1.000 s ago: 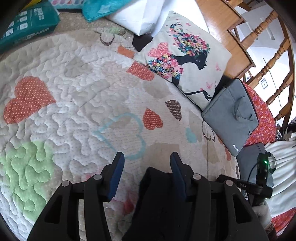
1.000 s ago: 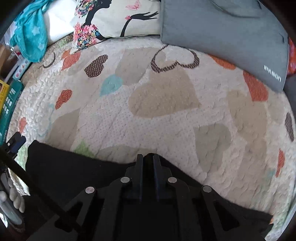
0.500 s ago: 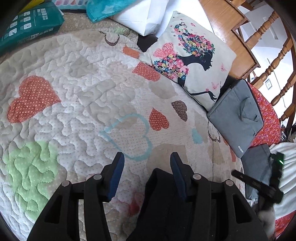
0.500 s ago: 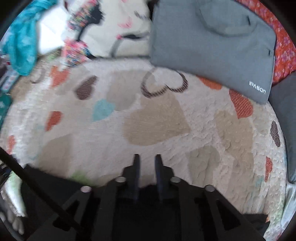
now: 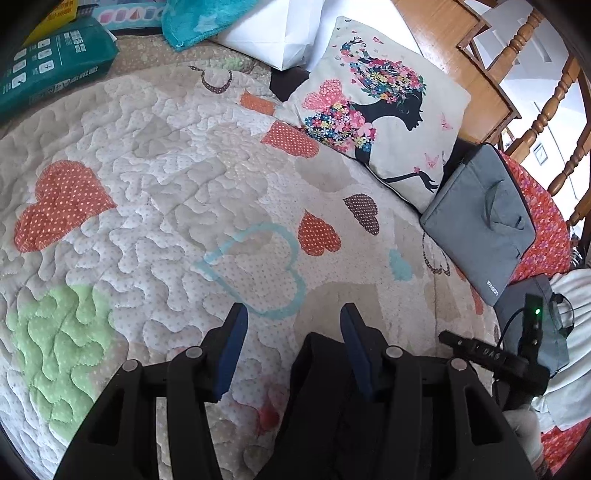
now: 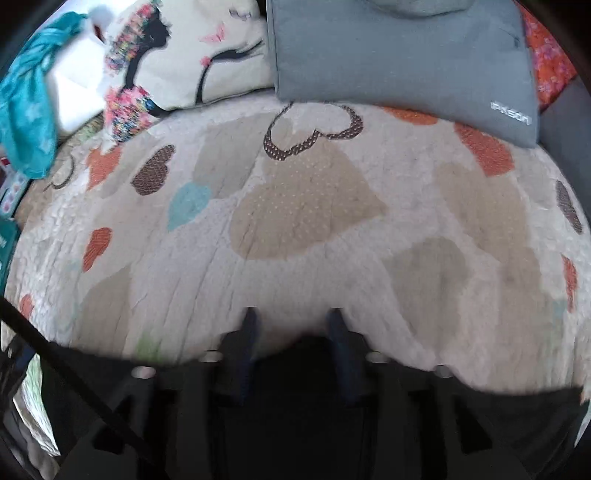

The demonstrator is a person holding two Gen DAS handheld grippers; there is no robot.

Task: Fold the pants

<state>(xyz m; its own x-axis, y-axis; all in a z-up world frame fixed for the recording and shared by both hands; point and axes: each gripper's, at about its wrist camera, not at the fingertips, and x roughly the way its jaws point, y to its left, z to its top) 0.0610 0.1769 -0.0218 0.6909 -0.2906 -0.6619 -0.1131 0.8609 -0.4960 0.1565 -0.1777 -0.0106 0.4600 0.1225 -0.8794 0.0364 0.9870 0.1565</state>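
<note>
In the left wrist view, the left hand-held gripper (image 5: pixel 291 332) fills the bottom of the frame with its two blue-padded fingers (image 5: pixel 231 350) standing apart and nothing pressed between them. The black pants (image 5: pixel 321 398) lie low in the frame, under and just behind the right-hand finger, with their edge reaching up between the fingers; the pads do not squeeze the cloth. At the lower right edge of the same view a gloved hand (image 5: pixel 524 432) carries the other tool, a green light showing on it.

In the right wrist view (blurred by motion) the right hand-held gripper (image 6: pixel 293 325) sits at bottom centre, its jaws opening, the fingers well apart. The pants (image 6: pixel 303 406) spread as a dark mass across the bottom of the frame beneath the tool; their edge rises between the finger bases, but the pads are clear of it.

Past both tools stretches the bed's quilt (image 5: pixel 155 192), cream with stitched hearts in orange, brown, teal and green. Farther up, toward the upper right of the left view, a cushion (image 5: pixel 380 110) printed with a flower-haired silhouette leans beside a grey laptop bag (image 5: pixel 476 225). At the upper left lie a teal box (image 5: pixel 51 70) and a turquoise cloth (image 5: pixel 199 18), and wooden bed rails (image 5: pixel 546 107) cross the far upper right corner.
</note>
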